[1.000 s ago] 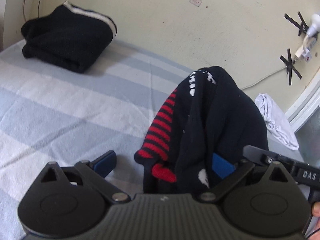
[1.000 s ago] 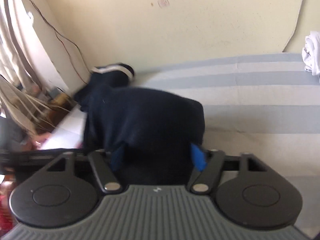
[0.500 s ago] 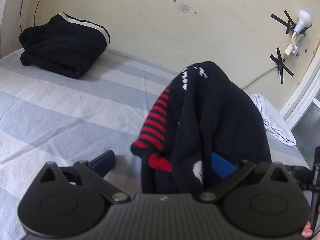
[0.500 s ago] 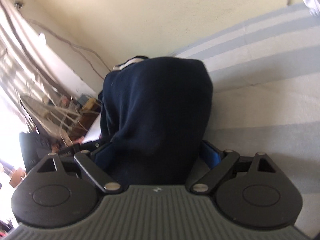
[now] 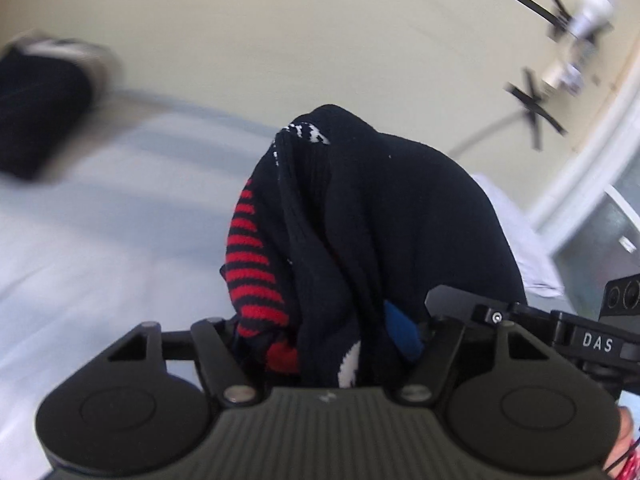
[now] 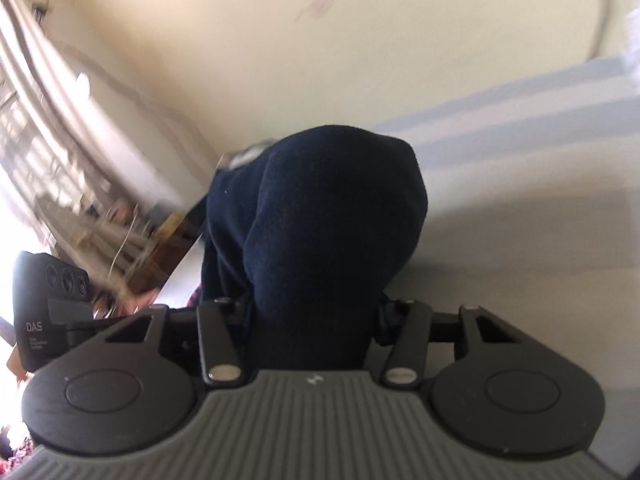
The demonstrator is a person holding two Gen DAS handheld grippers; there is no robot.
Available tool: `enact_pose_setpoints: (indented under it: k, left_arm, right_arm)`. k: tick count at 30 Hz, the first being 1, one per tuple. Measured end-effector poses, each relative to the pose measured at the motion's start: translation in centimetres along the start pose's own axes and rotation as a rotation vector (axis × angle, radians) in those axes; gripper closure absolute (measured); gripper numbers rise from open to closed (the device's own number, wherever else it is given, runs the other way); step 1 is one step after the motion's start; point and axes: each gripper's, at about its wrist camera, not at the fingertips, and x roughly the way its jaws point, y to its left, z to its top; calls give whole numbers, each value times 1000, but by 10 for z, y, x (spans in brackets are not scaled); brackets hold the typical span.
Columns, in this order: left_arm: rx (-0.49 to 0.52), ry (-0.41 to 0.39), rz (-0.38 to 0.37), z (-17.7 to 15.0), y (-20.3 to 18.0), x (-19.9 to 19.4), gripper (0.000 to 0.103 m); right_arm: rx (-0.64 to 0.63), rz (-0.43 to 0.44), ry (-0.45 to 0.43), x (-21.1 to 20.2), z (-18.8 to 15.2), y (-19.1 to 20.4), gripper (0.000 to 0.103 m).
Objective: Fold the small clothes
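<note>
A dark navy knit garment (image 5: 384,216) with a red-striped sleeve (image 5: 252,264) and white pattern hangs bunched over my left gripper (image 5: 320,332), which is shut on it. The same dark garment (image 6: 328,216) drapes over my right gripper (image 6: 312,320), which is shut on it too; its fingertips are hidden by the cloth. Both grippers hold it above the striped bed (image 5: 80,248). The right gripper's body (image 5: 592,340) shows at the right edge of the left wrist view. The left gripper's body (image 6: 44,304) shows at the left of the right wrist view.
A folded dark garment with a white stripe (image 5: 44,92) lies at the back left of the bed. A white cloth (image 5: 516,232) lies at the right by the wall. The cream wall (image 5: 320,40) carries taped cables and a plug (image 5: 576,28). Curtains and clutter (image 6: 80,184) are beside the bed.
Both grippers have closed tighter on the garment and swung with it; the views are now blurred. The folded pile has slid toward the left edge of the left wrist view.
</note>
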Motion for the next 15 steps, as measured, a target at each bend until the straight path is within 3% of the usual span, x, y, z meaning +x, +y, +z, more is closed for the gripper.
enact_pose_setpoints:
  k: [7, 10, 12, 15]
  left_arm:
    - [252, -4, -139, 83, -152, 112, 40]
    - [307, -16, -192, 109, -202, 156, 40]
    - [339, -29, -203, 119, -227, 183, 39]
    - [378, -22, -158, 122, -249, 225, 38]
  right_arm:
    - [42, -171, -298, -99, 62, -84, 49]
    - [46, -252, -417, -131, 90, -114, 49]
    - [43, -305, -480, -149, 106, -136, 49]
    - [66, -377, -520, -165, 124, -176, 48]
